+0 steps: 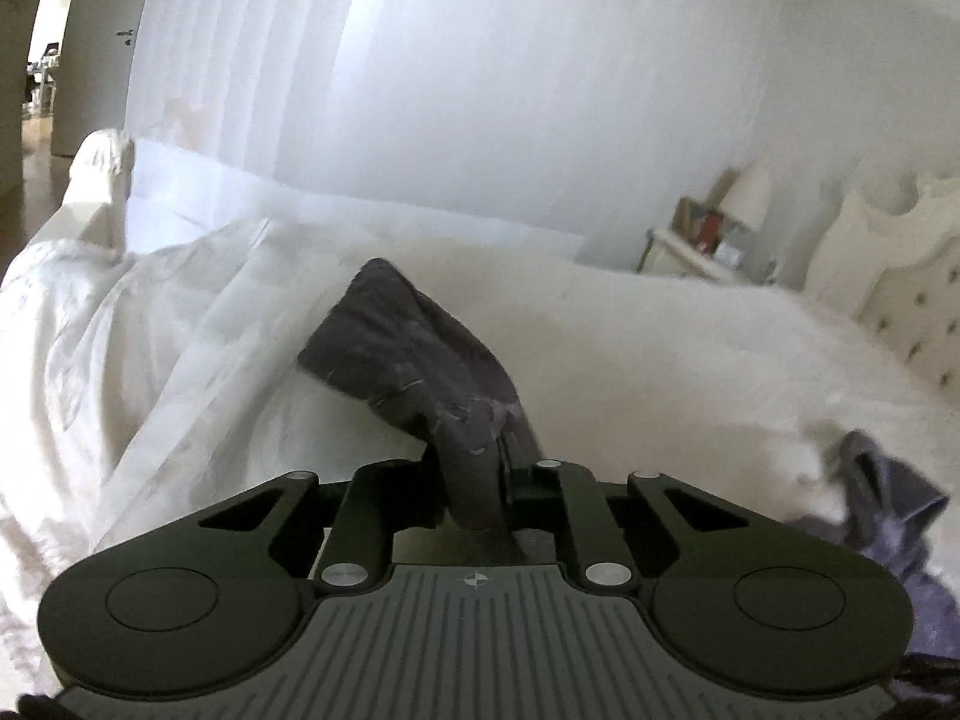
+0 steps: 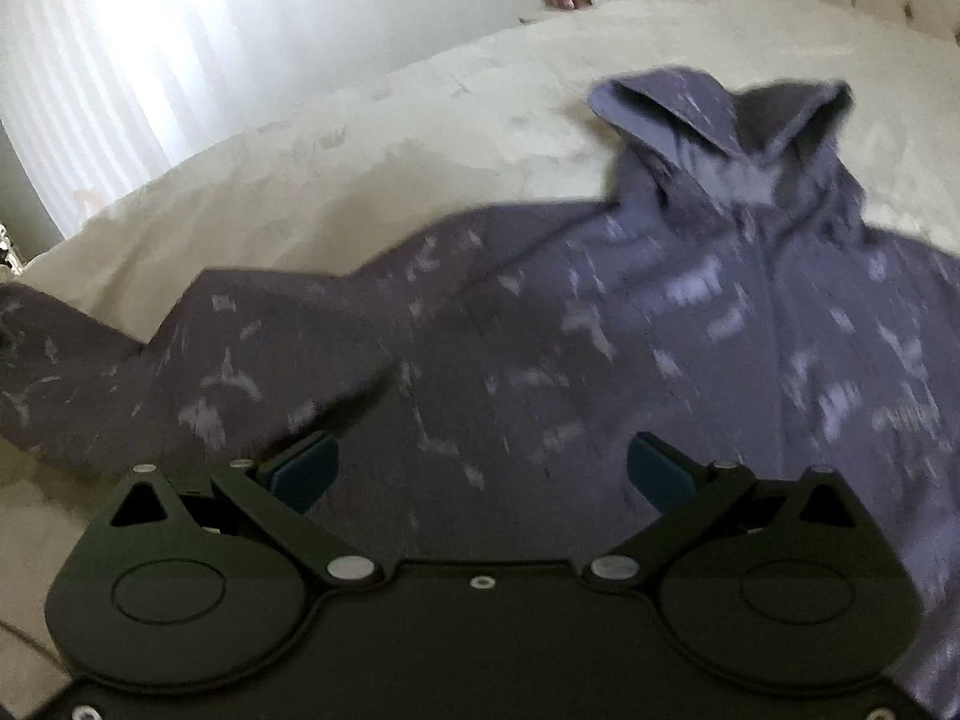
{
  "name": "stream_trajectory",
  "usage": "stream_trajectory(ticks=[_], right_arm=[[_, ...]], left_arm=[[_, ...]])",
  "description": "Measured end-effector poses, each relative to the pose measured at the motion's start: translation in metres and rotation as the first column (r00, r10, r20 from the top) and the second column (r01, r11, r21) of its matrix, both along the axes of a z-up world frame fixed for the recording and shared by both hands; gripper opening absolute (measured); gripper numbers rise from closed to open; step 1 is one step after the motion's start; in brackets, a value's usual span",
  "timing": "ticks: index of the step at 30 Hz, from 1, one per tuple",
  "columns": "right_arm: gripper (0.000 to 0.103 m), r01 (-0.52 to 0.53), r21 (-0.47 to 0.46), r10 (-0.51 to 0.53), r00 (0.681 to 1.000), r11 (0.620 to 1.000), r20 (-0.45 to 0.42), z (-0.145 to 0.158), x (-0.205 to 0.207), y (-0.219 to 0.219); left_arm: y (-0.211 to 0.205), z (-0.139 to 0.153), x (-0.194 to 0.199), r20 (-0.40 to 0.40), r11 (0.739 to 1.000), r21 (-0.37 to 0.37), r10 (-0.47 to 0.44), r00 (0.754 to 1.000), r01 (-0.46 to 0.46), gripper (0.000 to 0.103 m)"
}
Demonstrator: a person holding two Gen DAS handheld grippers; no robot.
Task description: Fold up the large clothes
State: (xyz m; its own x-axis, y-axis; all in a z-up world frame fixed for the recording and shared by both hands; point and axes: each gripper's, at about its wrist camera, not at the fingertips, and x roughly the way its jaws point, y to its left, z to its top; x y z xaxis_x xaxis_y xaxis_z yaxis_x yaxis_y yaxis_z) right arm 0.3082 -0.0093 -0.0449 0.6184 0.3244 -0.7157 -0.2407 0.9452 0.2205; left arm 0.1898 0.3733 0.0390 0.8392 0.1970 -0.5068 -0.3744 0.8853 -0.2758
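Right up close, the left gripper (image 1: 480,480) is clamped on a bunched end of the purple hoodie (image 2: 690,324), dark cloth pinched between its fingers and standing up in a peak just ahead of them. It looks like a sleeve end or a corner, though the frame does not settle which. Over on the other side, the right gripper (image 2: 480,468) hangs with its jaws spread wide, blue pads (image 2: 303,471) apart and nothing between them, poised over the body of the garment.

Beyond the fingers, the hoodie lies spread across the white bed (image 2: 372,138), front up, zip line running toward the hood (image 2: 720,114), one sleeve (image 2: 180,354) stretched away to the left. Further back, a rumpled white duvet (image 1: 120,330), a nightstand (image 1: 690,252), a tufted headboard (image 1: 900,300) and pale curtains (image 1: 270,60) close the scene.

The step in hand appears to be the first fold, bringing that gripped end in across the chest. To do it well, the left grip should hold firm and carry the cloth low and flat, so no slack balloons underneath. The right gripper would do best pinning or pinching the body near the fold line, keeping the torso from dragging along. Both views are smeared, so a slower carry would help the cloth land square.
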Motion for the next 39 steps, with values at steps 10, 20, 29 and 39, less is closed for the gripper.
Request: stream_trajectory(ticks=[10,20,29,39], right_arm=[[0.102,0.038,-0.089,-0.037,0.999,0.995,0.012,-0.024,0.043,0.043],[0.102,0.020,-0.184,-0.020,1.000,0.983,0.003,-0.047,0.055,0.053],[0.102,0.088,-0.003,-0.088,0.996,0.996,-0.009,-0.019,0.017,-0.039],[0.102,0.201,0.009,-0.200,0.979,0.980,-0.034,-0.013,-0.024,-0.157]], left_arm=[[-0.026,0.046,0.006,0.114,0.994,0.033,-0.109,0.988,0.106,0.015],[-0.094,0.088,0.024,0.195,0.954,0.097,-0.297,0.935,0.283,0.014],[-0.190,0.104,0.060,0.256,0.857,0.148,-0.515,0.818,0.494,0.014],[-0.322,0.025,0.118,0.180,0.735,0.039,-0.672,0.719,0.677,0.015]])
